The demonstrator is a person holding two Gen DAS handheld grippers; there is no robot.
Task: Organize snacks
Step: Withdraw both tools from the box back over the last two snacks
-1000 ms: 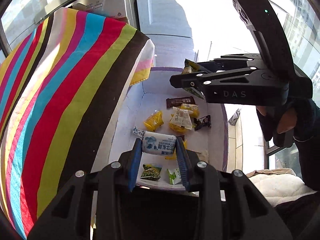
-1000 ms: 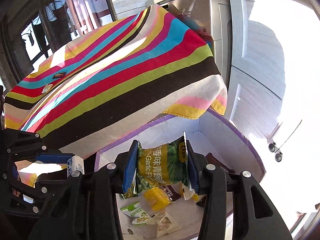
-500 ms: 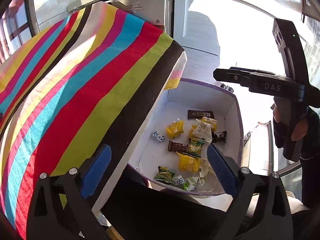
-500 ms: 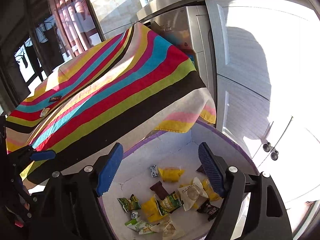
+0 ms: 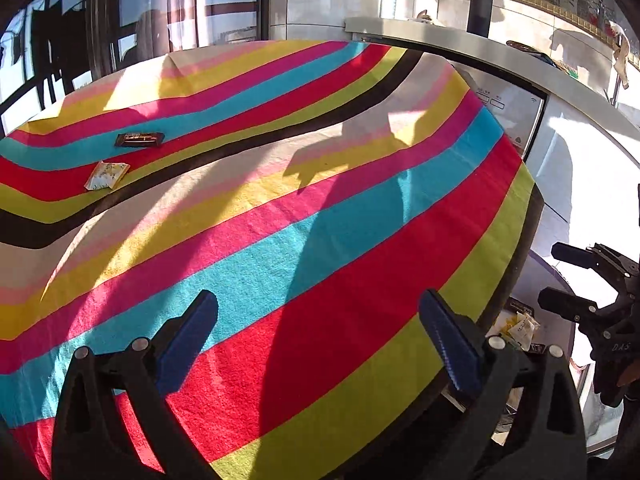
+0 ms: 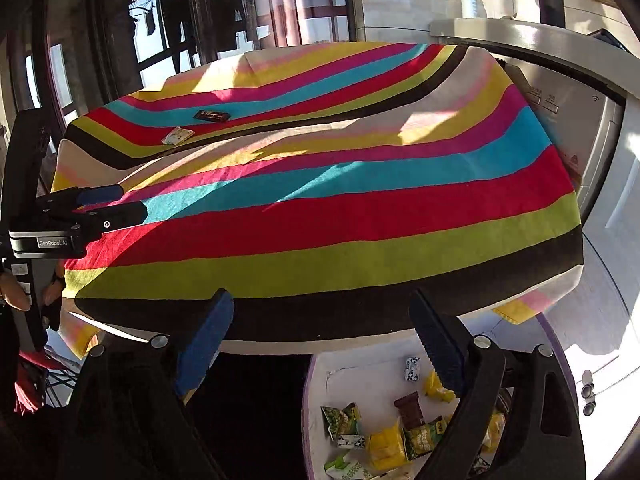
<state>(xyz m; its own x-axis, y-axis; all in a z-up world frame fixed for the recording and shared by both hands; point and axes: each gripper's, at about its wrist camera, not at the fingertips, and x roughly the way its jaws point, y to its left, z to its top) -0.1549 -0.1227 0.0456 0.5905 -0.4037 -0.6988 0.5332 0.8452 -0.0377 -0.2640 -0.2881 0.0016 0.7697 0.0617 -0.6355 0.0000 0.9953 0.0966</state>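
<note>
Both grippers, left (image 5: 318, 344) and right (image 6: 322, 342), dropped their snacks in the box (image 6: 320, 376); fingers opening, empty, two packets left: chocolate bar (image 5: 139, 139), pale packet (image 5: 107, 175).

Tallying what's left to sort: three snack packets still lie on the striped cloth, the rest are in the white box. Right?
Not three: two. The left wrist view shows only a dark bar and a pale packet on the striped cloth; the rest stands.

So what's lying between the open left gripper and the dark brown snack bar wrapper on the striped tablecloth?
Only bare striped tablecloth lies between the left gripper and the dark brown snack bar wrapper; the pale yellow packet sits beside that line. The left wrist view shows it.
</note>
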